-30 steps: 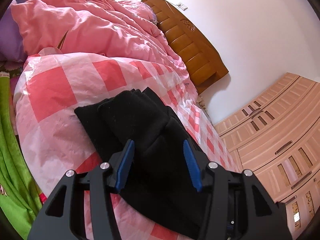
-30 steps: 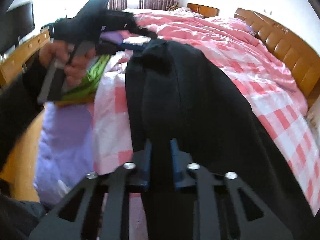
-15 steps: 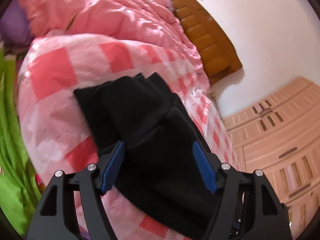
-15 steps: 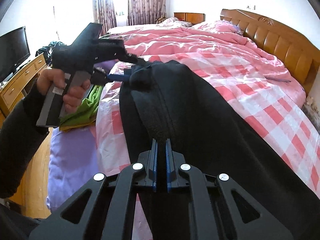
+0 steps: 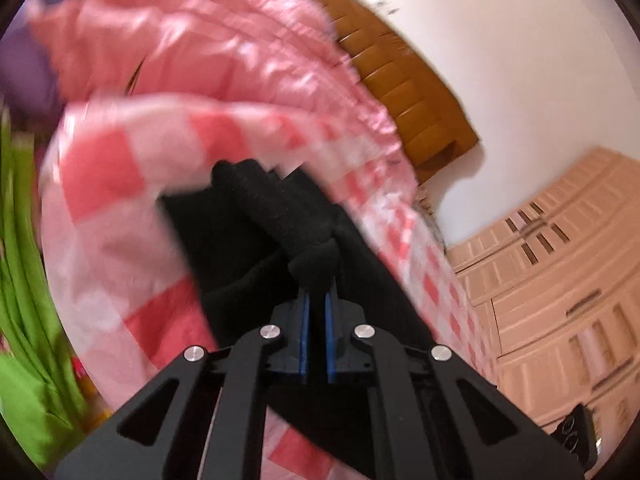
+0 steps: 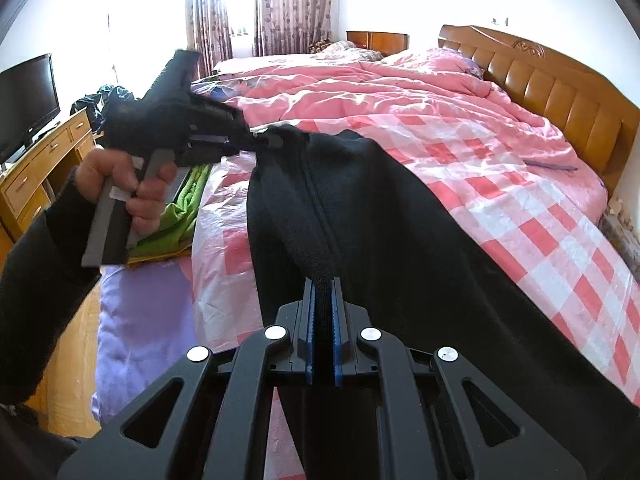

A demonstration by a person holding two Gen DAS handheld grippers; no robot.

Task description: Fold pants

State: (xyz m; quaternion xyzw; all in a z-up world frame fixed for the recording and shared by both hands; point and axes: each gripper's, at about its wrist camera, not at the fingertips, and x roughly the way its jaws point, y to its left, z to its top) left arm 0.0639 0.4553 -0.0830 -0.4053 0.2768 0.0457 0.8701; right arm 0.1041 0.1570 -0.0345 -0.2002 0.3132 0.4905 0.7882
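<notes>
Black pants [image 6: 360,208] draped on checked bed [image 6: 540,216], edge pinched at six o'clock by right claw [image 6: 323,312], left claw [image 5: 316,312] just closed on a bunched fold.

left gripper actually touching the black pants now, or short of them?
Touching. Left wrist view: the left gripper has just closed, jaws pinching a bunched fold of the black pants between its blue pads.

A rumpled pink duvet [image 6: 360,92] lies against the wooden headboard [image 6: 552,92]. A television [image 6: 26,100] stands on a wooden desk [image 6: 44,160]; patterned curtains [image 6: 288,4] hang behind.
</notes>
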